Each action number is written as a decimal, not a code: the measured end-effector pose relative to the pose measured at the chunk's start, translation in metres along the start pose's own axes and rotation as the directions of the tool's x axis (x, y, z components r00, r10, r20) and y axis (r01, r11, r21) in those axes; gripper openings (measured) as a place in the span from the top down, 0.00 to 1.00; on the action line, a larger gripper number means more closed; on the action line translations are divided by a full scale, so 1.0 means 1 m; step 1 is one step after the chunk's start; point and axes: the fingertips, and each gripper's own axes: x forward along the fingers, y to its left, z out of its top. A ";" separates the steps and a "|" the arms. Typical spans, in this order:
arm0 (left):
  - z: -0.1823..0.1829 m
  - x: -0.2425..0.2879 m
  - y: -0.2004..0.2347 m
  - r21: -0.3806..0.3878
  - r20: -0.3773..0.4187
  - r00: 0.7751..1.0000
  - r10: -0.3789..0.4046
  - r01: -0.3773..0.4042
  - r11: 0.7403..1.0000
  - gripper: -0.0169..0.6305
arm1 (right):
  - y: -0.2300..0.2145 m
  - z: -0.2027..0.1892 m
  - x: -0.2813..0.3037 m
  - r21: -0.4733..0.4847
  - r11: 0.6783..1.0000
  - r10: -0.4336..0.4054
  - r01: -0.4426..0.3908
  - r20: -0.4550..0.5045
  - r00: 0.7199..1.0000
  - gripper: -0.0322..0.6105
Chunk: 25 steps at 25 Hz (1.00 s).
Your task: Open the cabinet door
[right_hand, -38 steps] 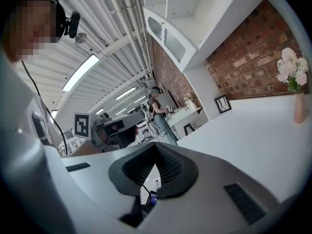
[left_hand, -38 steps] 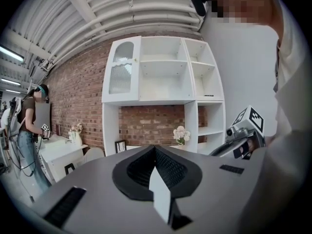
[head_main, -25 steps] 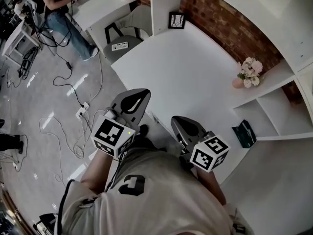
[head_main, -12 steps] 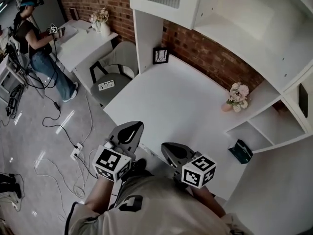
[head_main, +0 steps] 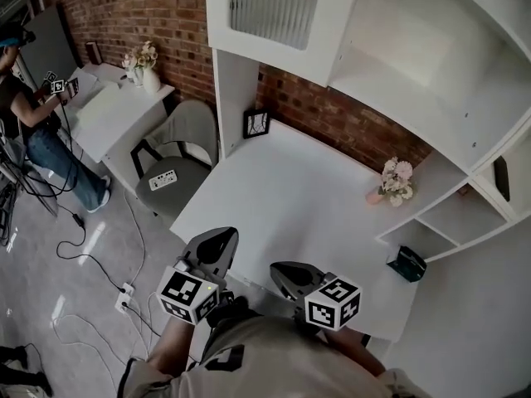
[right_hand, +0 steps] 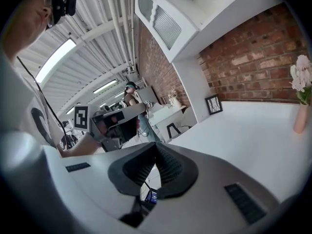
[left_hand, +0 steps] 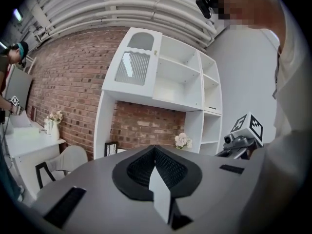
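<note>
Left tongs (head_main: 219, 239): hovering closed, empty; door (head_main: 278, 11) is sitting high, far, unreached.
Right tongs (head_main: 279, 269): closed, empty, at counter's (head_main: 282, 181) near edge.

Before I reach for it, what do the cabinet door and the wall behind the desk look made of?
The cabinet door: likely white-painted wood or board, smooth matte frame; its ribbed panel looks like fluted glass, catching light. The wall: bare red brick, mortar lines visible.
</note>
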 end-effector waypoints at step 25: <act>0.053 0.046 -0.001 0.101 0.054 0.997 -0.051 0.045 0.994 0.95 | -0.024 0.037 0.018 -0.026 0.997 0.070 -0.070 0.017 0.997 0.92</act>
